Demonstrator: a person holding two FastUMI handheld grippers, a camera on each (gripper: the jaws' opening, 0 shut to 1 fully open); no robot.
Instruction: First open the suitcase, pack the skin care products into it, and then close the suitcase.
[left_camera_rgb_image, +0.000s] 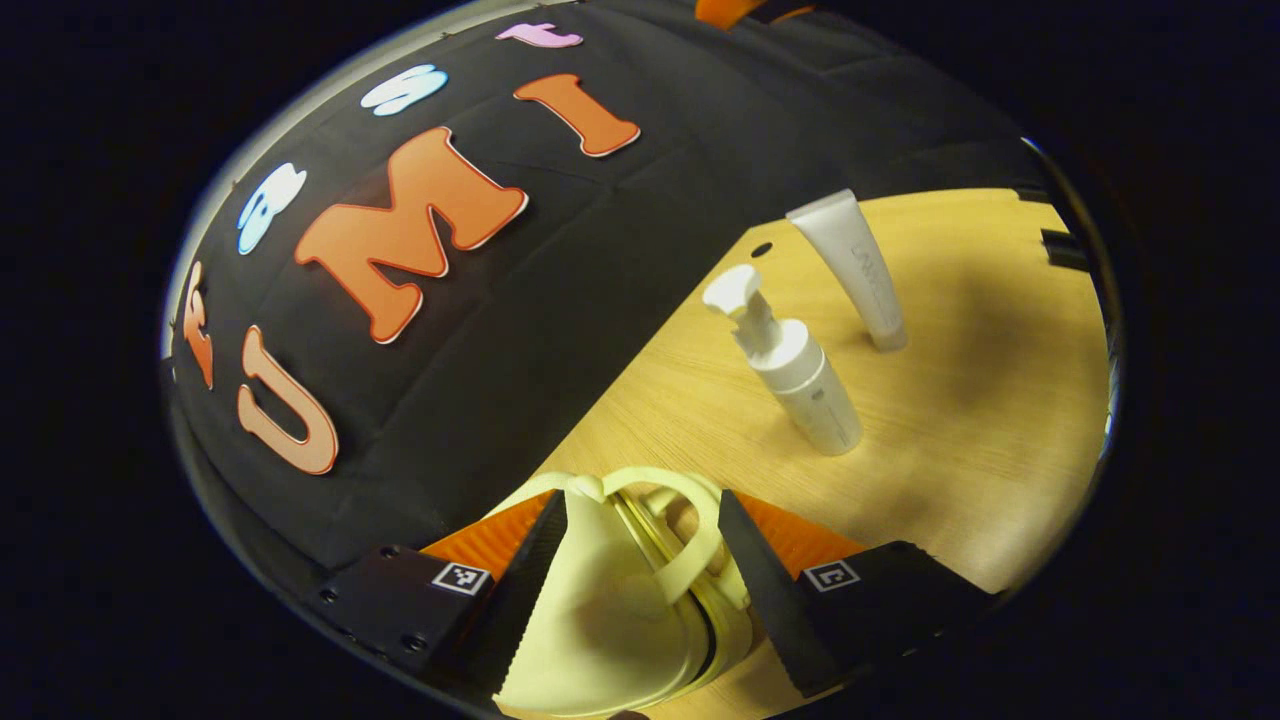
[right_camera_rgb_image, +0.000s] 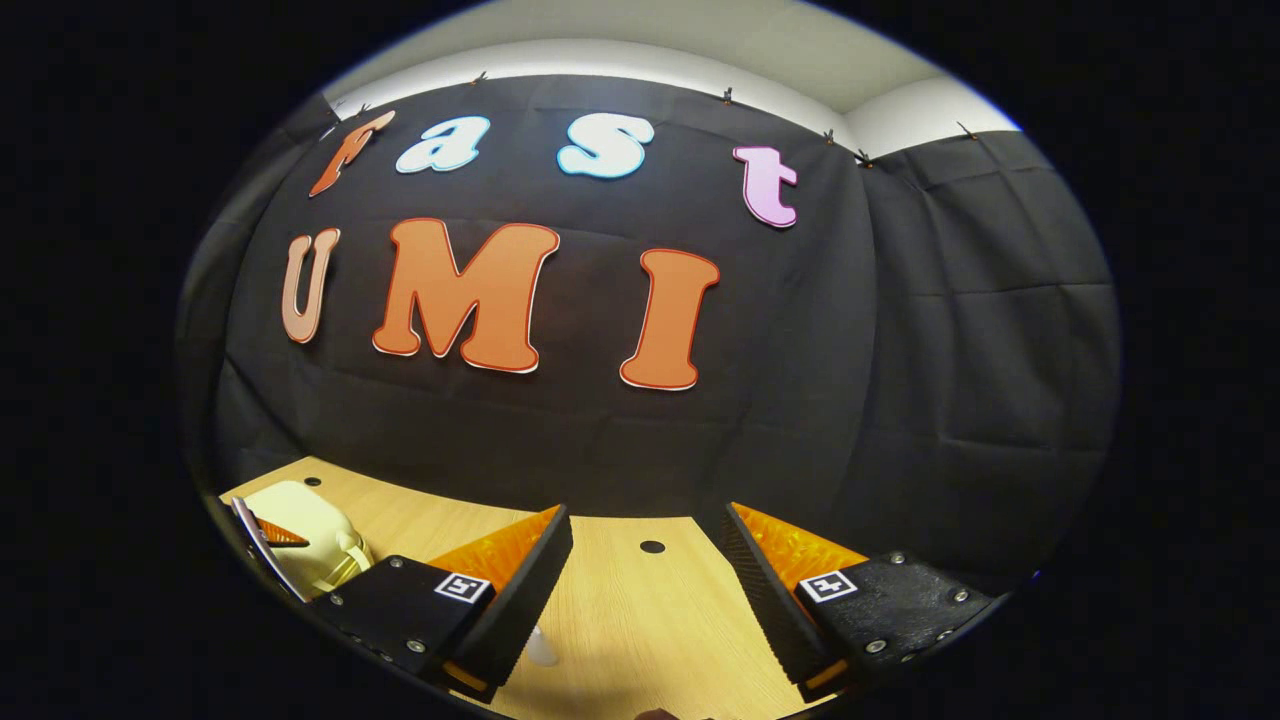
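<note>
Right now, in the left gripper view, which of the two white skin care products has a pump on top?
The pump bottle, the one nearer the left tool. It carries a pump head with a spout; the tube behind it is plain and flat-ended.

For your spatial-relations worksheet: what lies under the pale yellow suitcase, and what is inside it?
The suitcase rests on the wooden table, between the left gripper fingers. Its shells are together, so its inside is hidden. The pump bottle and tube stand on the table outside it.
</note>
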